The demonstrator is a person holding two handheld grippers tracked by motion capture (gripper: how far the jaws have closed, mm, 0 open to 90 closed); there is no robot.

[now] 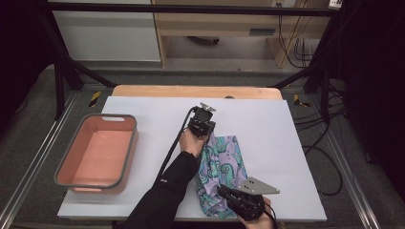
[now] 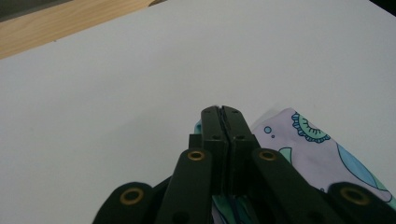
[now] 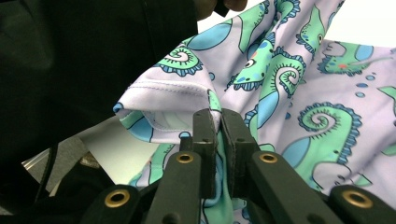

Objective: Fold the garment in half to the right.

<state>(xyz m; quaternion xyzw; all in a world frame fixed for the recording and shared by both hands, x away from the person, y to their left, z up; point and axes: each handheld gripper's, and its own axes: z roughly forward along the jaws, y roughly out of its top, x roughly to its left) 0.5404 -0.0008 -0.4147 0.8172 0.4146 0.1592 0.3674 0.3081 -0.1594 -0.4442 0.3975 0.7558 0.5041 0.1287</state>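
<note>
1. Cloth (image 1: pixel 222 171) sits on the white sheet (image 1: pixel 143 114), right of centre, running from the middle down toward 6 o'clock.
2. Left gripper (image 1: pixel 204 135) is clamped on its far end around 12 o'clock; the right gripper (image 1: pixel 223 192) is pinched on the near hem at 6 o'clock.
3. Holding opposite ends like that looks like a stretch-out or a fold, my guess anyway.
4. Fabric is lilac with green and blue seahorse swirls, thin and stretchy-looking, bunched and creased between the grips, stitched hem showing.
5. Pink bin (image 1: pixel 98 151) waits at 9 o'clock, well apart, maybe its destination.
</note>
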